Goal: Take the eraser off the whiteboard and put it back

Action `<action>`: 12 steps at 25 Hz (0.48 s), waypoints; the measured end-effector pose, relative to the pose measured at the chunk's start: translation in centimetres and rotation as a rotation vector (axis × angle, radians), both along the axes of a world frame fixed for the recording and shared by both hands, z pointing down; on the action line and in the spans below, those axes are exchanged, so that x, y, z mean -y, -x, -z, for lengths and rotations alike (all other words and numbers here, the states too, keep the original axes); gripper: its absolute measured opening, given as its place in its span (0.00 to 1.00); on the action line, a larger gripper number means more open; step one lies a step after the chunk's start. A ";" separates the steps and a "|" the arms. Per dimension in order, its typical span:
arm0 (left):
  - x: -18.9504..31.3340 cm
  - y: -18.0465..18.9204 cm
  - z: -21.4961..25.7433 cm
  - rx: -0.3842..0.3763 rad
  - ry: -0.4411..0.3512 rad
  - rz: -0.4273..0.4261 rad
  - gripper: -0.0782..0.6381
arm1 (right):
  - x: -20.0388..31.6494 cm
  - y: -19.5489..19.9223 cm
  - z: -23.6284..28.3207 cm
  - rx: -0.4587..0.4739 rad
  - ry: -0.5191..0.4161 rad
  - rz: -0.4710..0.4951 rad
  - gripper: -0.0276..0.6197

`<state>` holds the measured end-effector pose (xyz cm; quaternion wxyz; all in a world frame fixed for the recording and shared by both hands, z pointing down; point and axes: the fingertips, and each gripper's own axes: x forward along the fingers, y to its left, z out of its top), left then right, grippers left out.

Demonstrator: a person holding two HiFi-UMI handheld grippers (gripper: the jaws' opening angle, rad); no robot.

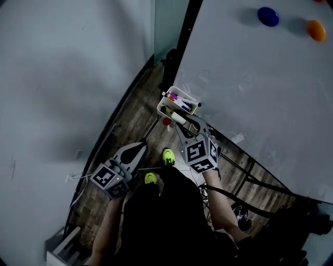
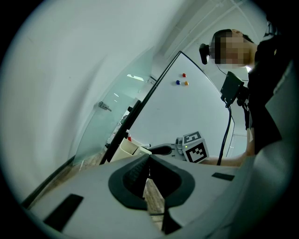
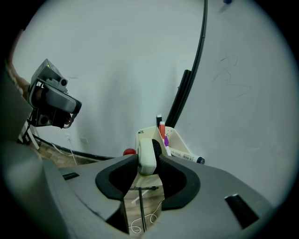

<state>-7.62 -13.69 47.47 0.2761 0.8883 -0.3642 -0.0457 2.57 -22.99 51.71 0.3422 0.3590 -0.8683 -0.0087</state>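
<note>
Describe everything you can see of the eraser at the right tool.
The eraser is a small white block, plastic-looking, with rounded edges and a dark layer on its right face. It stands upright between the jaws of the right tool, which press on both its sides, just in front of the cream marker holder on the whiteboard.

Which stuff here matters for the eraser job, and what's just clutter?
Job: eraser, gripped by the right hand-held gripper; whiteboard.
Lying about: marker tray, markers, blue magnet, orange magnet; left hand-held gripper shut, empty.
</note>
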 end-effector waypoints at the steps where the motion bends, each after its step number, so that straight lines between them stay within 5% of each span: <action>1: 0.0 0.0 0.0 0.001 0.002 -0.001 0.13 | 0.0 0.0 0.0 0.001 -0.001 0.001 0.27; 12: 0.1 0.3 0.4 -0.002 -0.009 0.011 0.13 | 0.2 0.0 0.4 0.006 -0.003 -0.001 0.26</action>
